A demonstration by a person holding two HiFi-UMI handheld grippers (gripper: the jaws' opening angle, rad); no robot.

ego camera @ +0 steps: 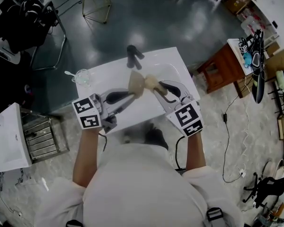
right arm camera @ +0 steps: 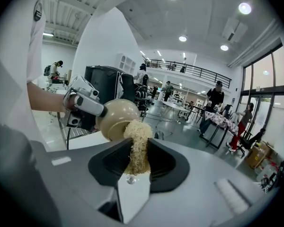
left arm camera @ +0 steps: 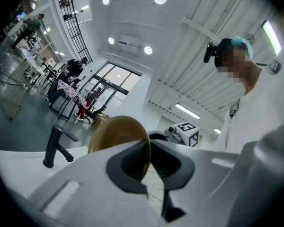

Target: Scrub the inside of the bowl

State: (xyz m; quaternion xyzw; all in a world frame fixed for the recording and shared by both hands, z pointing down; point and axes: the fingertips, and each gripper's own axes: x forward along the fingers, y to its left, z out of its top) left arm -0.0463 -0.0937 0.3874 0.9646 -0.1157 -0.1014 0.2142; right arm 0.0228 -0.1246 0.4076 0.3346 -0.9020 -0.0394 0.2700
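Above the white bench [ego camera: 114,74] with its black tap [ego camera: 134,56], the left gripper [left arm camera: 149,162] has its jaws clenched on the rim of the tan bowl [right arm camera: 112,117]. It holds the bowl tilted in the air, mouth toward the right gripper [right arm camera: 138,163], whose jaws grasp a fibrous scrubber [right arm camera: 138,141] pressed into that mouth. The scrubber hides the bowl's inside, so any dirt cannot be made out.

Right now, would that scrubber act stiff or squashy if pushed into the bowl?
Probably squashy: the scrubber looks like loose tangled fibre, pinched narrow in the right gripper and bulging beyond it. Likely light and grippy, given its rough strands. Pushed into the bowl, it would probably flatten rather than push stiffly.
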